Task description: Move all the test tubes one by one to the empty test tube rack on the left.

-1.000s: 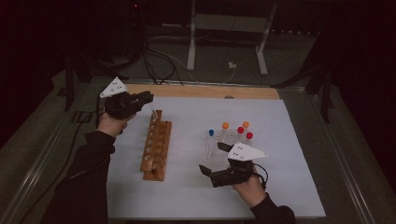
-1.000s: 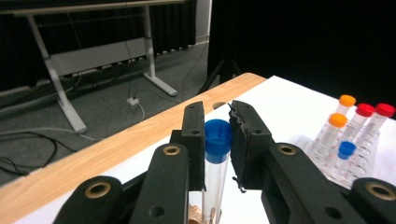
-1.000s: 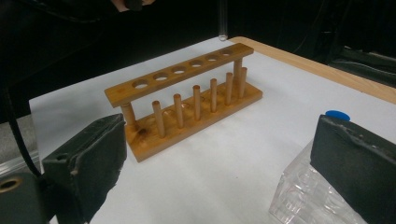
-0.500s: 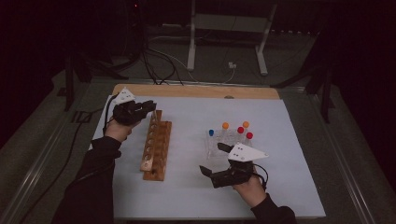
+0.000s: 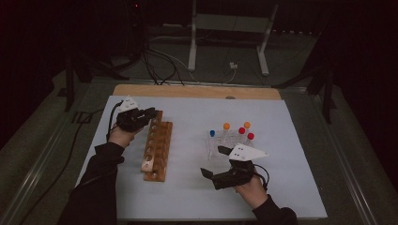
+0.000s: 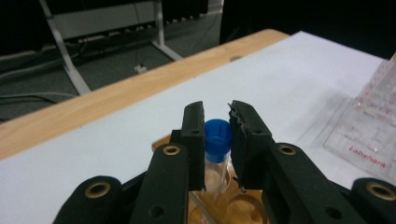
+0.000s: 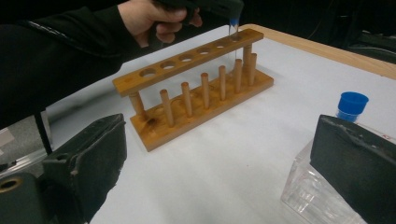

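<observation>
At the far end of the wooden rack [image 5: 156, 147], on the left half of the desk [image 5: 291, 154], my left claw [image 5: 146, 115] is pinching a clear tube with a blue cap [image 6: 217, 136]. From the left gripper view I see both black jaws pressed against the tube just beneath the cap, with the glass body running down between them toward the rack's top board. From the right gripper view the tube stands upright with its lower part passing through the farthest hole of the rack; I cannot tell whether its tip rests on the base. My left hand [image 5: 121, 136] sits just left of the rack.

On the right half of the desk, my right claw [image 5: 217, 164] hangs near the front edge with its jaws spread wide and nothing between them. Just beyond it stands the clear plastic rack [image 5: 220, 145], carrying tubes with blue, orange and red caps. A second blue-capped tube [image 7: 351, 106] rises from that plastic rack beside my right jaw in the right gripper view. A white sheet covers the desk, with a strip of bare wood along the far edge.
</observation>
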Tool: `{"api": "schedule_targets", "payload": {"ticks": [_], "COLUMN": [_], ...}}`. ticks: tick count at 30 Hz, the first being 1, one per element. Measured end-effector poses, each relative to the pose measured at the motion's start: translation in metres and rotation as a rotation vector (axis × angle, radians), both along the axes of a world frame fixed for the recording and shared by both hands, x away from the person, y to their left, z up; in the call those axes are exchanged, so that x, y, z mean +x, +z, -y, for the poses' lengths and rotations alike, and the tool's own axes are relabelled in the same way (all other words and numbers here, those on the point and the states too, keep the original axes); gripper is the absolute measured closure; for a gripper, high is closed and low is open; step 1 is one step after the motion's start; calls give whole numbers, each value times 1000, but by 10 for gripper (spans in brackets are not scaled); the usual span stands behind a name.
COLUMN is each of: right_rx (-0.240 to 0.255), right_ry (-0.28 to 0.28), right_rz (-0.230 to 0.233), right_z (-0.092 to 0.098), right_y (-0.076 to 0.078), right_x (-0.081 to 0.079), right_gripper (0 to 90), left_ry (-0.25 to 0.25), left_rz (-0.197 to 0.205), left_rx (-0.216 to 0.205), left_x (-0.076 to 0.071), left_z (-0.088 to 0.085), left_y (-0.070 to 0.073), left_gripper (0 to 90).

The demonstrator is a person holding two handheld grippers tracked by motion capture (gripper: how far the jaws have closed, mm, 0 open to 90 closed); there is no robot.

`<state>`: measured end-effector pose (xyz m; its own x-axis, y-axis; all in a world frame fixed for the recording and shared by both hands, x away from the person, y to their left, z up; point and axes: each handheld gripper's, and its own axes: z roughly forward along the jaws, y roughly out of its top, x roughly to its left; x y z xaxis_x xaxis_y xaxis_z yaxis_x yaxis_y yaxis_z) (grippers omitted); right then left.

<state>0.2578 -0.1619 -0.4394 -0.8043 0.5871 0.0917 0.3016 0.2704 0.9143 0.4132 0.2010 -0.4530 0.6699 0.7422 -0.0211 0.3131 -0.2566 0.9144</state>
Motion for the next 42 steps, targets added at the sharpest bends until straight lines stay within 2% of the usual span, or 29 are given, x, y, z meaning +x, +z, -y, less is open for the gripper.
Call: {"api": "schedule_targets", "payload": {"ticks": [5, 11, 15, 18, 20, 21, 22, 23, 24, 25, 27, 29, 33, 36, 37, 39, 42], "right_rx": [-3, 7, 3, -2, -10, -17, -21, -31, -43, -40, -44, -82, -131, -152, -167, -199, -237], "right_ry": [3, 13, 10, -19, -48, -63, -77, -86, -103, -125, -154, -183, -212, -223, -232, -253, -282], "right_rz": [-5, -27, -30, -25, -20, -14, -9, -4, 5, 10, 8, -26, -94, -136, -141, -150, -160], "right_z": [0, 1, 0, -1, -1, -1, -1, 0, 0, 2, 3, 4, 5, 2, 0, -4, -9], "right_y": [1, 3, 3, 4, 5, 5, 6, 8, 9, 10, 10, 8, 2, -2, -3, -4, -7], "right_x": [0, 0, 0, 1, 2, 3, 4, 5, 6, 8, 13, 22, 41, 52, 55, 59, 67], "right_gripper": [36, 39, 43, 47, 60, 60, 63, 88, 127, 148, 166, 212, 332, 433, 444, 501, 537], "left_ry": [0, 14, 7, 0, -22, -10, -25, -36, -32, -49, -68, -85, -129, -168, -174, -189, -200], "left_rz": [-3, 10, -9, -24, -25, -16, -13, -7, 0, -5, 6, 4, 8, 5, 10, 5, 16], "left_rx": [-21, -13, -16, -13, -21, -19, -46, -64, -72, -89, -92, -93, -117, -126, -118, -127, -132], "left_x": [0, 0, 1, 2, 0, -2, -5, -8, -12, -16, -27, -36, -57, -73, -77, -84, -92], "left_z": [-2, -4, -4, -4, -5, -5, -6, -7, -8, -8, -8, -7, -7, -6, -6, -5, -6], "left_y": [-2, -6, -4, -2, 0, 3, 6, 11, 15, 19, 26, 30, 35, 36, 37, 36, 35], "left_gripper": [775, 774, 771, 758, 683, 601, 538, 513, 441, 354, 271, 169, 96, 95, 95, 95, 95]}}
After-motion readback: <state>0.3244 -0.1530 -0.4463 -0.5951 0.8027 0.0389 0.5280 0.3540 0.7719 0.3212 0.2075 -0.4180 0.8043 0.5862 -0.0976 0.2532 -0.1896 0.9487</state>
